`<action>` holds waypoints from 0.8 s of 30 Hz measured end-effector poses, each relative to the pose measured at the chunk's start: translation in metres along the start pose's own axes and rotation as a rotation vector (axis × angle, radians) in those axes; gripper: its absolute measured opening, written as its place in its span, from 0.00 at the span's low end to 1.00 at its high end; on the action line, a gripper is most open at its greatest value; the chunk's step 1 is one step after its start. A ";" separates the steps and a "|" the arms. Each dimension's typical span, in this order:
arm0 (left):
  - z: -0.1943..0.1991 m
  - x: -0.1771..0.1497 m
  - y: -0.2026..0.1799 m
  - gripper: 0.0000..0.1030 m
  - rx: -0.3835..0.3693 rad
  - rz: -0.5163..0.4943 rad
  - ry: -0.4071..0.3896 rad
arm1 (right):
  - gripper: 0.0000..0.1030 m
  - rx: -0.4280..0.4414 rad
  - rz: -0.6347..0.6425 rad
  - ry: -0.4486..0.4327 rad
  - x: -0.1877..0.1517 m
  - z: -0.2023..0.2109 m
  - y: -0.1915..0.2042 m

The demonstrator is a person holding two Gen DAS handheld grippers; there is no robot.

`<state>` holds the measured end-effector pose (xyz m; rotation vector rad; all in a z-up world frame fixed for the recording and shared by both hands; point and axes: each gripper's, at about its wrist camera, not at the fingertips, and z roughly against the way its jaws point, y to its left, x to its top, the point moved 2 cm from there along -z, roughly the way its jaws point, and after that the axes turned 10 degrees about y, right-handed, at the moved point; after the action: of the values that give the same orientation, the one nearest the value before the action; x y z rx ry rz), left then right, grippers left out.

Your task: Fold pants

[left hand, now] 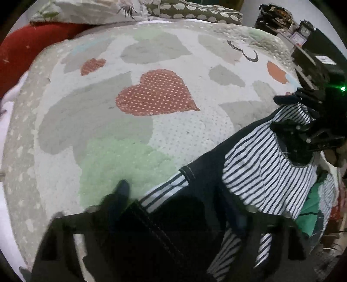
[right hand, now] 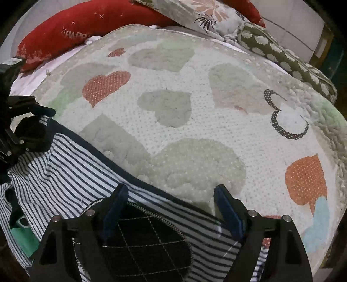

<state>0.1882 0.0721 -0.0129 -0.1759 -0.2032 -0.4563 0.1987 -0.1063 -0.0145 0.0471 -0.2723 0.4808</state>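
The pants [left hand: 266, 167] are navy-and-white striped with dark navy panels and a quilted dark patch [right hand: 149, 245]. They hang stretched between my two grippers over the near edge of the bed. My left gripper [left hand: 173, 199] has its jaws wide apart, with dark pants fabric lying between and under the fingers. It also shows at the left edge of the right wrist view [right hand: 23, 130]. My right gripper [right hand: 171, 201] has its blue-padded fingers [right hand: 117, 208] spread wide over the pants' edge. In the left wrist view it [left hand: 303, 121] sits at the striped cloth's top corner.
A quilt [right hand: 173, 121] with heart patches covers the bed. A red pillow [right hand: 86, 23], a floral pillow [right hand: 208, 17] and an olive patterned cushion [right hand: 282, 56] lie at the far end. Green cloth [left hand: 310, 214] and cluttered shelves [left hand: 303, 43] are at the right.
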 end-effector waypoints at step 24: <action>0.135 -0.113 -0.099 0.09 0.234 -0.052 -0.403 | 0.03 0.043 -0.120 -0.291 -0.109 0.132 0.062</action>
<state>0.0236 0.0604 0.1033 -0.0314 -0.6540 -0.4420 0.0440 -0.1146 0.0814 0.1752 -0.5418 0.3592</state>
